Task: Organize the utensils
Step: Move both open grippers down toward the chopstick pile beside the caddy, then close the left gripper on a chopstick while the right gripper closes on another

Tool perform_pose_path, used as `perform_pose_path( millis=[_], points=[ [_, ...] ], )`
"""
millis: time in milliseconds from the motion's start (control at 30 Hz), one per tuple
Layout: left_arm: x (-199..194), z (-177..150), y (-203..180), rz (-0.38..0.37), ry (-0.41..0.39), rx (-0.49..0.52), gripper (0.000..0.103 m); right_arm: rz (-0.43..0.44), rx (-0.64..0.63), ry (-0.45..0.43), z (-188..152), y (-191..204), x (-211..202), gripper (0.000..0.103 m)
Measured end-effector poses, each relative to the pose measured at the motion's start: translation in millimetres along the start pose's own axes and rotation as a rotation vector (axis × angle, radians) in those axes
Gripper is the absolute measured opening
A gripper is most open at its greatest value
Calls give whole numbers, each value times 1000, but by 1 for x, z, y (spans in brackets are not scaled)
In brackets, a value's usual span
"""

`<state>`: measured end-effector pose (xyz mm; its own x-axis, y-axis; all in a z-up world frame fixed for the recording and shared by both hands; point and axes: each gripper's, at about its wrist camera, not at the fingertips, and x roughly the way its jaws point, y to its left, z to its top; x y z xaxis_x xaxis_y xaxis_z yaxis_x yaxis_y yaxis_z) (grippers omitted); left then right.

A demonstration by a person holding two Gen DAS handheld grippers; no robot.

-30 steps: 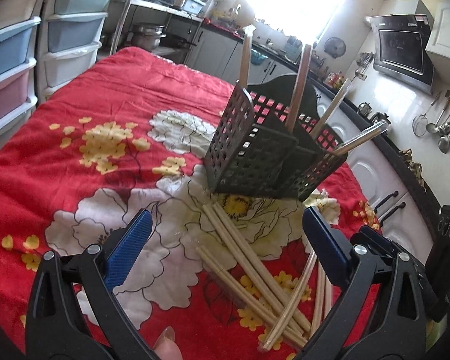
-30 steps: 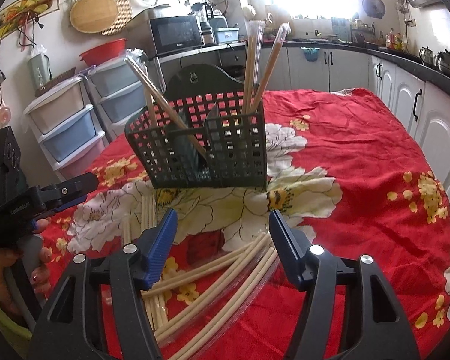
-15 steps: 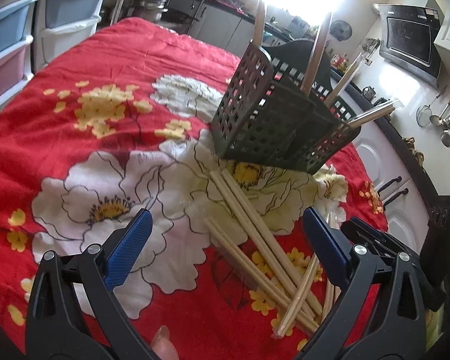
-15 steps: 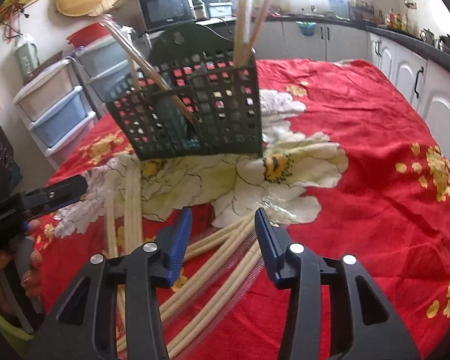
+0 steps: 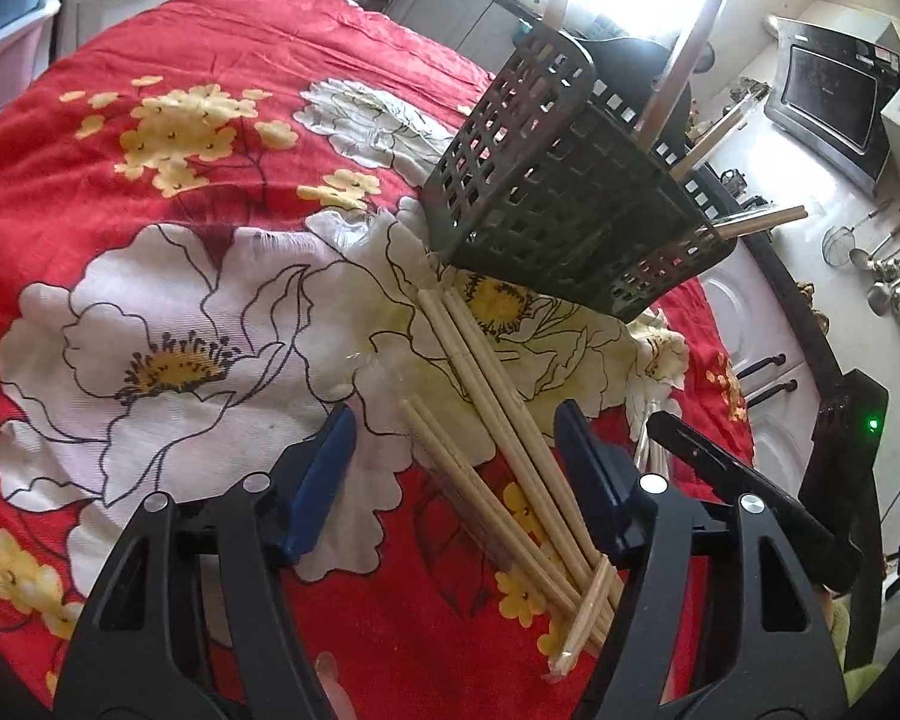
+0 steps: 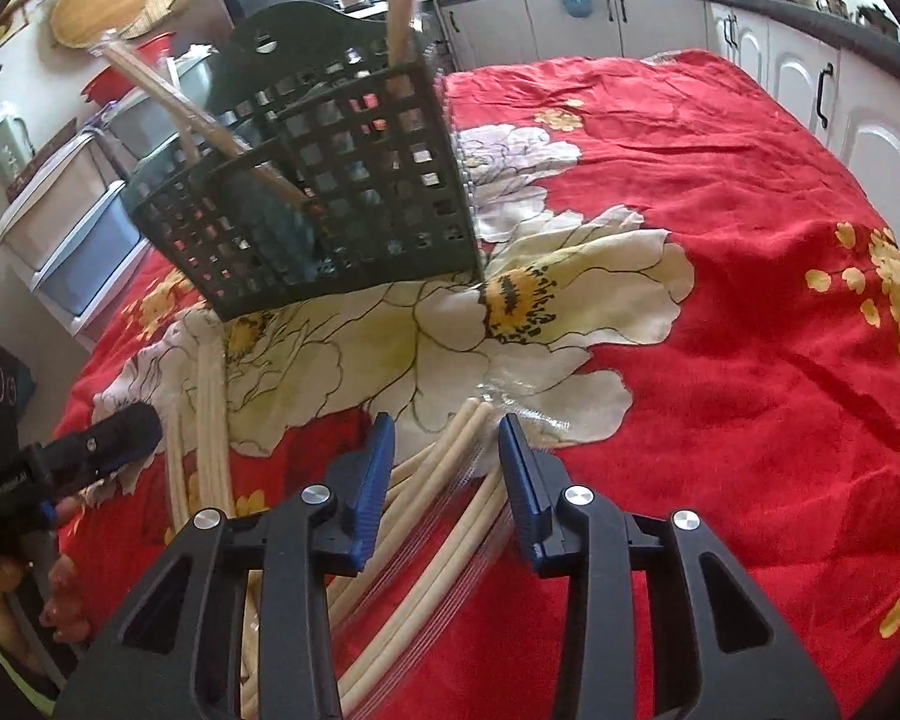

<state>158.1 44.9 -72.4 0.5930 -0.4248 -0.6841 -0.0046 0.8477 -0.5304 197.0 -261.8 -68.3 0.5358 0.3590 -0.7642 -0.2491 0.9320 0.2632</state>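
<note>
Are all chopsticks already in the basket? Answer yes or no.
No: several chopsticks lie loose on the red cloth beside the basket.

Matt black plastic basket [image 5: 546,192]; pale smooth wooden chopsticks [image 5: 498,396], some film-wrapped; red floral woven cloth [image 6: 720,300].

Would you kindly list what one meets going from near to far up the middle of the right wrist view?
Right gripper → wrapped chopsticks → cream flower on the red cloth → dark slotted basket → white kitchen cabinets.
</note>
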Motion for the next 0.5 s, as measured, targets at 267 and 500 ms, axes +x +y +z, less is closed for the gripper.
perform_pose_path(
  millis=[267, 500],
  points=[
    [6, 4, 4, 4, 12, -20, 46, 24, 39, 27, 10, -8, 13, 26],
    [6, 5, 13, 31, 12, -28, 20, 56, 117, 9, 17, -24, 17, 14]
  ],
)
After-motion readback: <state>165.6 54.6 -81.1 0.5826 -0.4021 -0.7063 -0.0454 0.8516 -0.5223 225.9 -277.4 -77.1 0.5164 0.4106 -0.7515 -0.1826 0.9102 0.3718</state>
